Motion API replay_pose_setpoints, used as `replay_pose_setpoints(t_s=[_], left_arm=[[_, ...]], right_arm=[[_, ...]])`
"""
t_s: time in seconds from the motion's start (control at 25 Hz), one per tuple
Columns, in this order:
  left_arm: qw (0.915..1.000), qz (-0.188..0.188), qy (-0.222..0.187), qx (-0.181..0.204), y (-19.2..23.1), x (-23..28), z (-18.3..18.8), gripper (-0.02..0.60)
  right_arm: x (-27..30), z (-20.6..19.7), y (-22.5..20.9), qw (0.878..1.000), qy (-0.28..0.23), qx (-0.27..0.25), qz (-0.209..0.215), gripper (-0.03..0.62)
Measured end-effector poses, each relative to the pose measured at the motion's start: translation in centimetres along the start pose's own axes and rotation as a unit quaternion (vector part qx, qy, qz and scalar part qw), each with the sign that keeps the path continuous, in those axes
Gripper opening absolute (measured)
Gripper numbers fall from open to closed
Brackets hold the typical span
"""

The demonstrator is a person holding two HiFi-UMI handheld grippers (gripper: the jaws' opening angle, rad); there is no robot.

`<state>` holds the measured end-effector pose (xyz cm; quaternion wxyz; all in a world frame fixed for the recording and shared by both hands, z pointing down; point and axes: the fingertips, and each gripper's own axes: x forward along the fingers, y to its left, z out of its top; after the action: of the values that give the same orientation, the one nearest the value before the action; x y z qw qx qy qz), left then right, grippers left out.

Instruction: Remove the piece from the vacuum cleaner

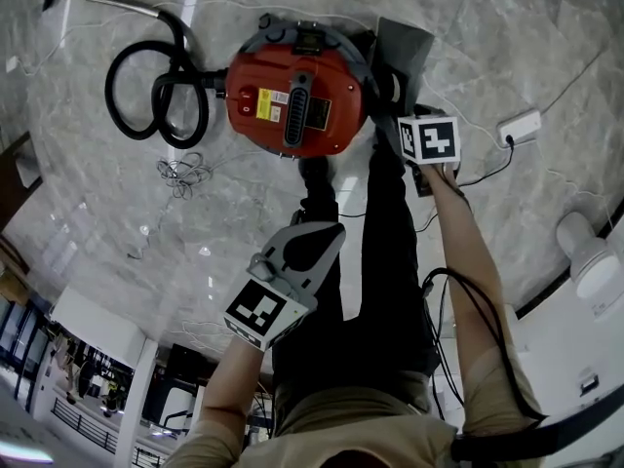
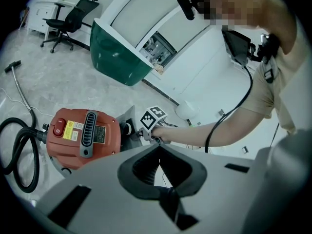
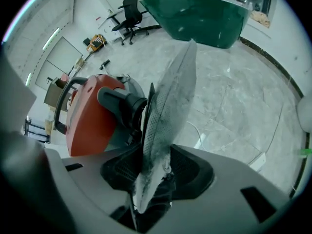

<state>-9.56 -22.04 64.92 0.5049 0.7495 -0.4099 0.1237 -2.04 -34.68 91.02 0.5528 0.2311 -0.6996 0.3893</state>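
Note:
A red vacuum cleaner (image 1: pixel 297 91) (image 2: pixel 83 135) (image 3: pixel 90 116) lies on the marble floor, its black hose (image 1: pixel 156 91) coiled to its left. A flat, dusty grey piece (image 3: pixel 170 111) (image 1: pixel 405 52) stands on edge at the cleaner's right side, next to a black port. My right gripper (image 3: pixel 156 165) (image 1: pixel 395 110) is shut on the lower edge of this piece. My left gripper (image 1: pixel 322 237) (image 2: pixel 159 150) hangs above the person's black-trousered leg, well short of the cleaner. It is shut with nothing in it.
The person's legs (image 1: pixel 380 261) stand just below the cleaner. A white power block (image 1: pixel 519 125) with cables lies at the right and a tangle of thin cord (image 1: pixel 180 174) at the left. A green counter (image 3: pixel 209 18) and an office chair (image 3: pixel 130 9) stand further off.

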Motion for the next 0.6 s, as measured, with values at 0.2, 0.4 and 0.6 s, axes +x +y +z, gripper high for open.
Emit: replay_pose_setpoints(t_s=[0.2, 0.4, 0.6], left_arm=[[1.0, 0.004, 0.003, 0.002, 0.22, 0.17, 0.02, 0.003], [1.0, 0.003, 0.003, 0.003, -0.11, 0.36, -0.03, 0.005], [0.9999, 0.007, 0.008, 0.007, 0.01, 0.2, -0.65, 0.003]], right_arm=[[0.0, 0.14, 0.8, 1.0, -0.006, -0.011, 0.012, 0.073], [-0.18, -0.05, 0.57, 0.997, -0.022, 0.05, 0.059, 0.047], [-0.36, -0.28, 0.23, 0.999, -0.042, 0.001, 0.031, 0.025]])
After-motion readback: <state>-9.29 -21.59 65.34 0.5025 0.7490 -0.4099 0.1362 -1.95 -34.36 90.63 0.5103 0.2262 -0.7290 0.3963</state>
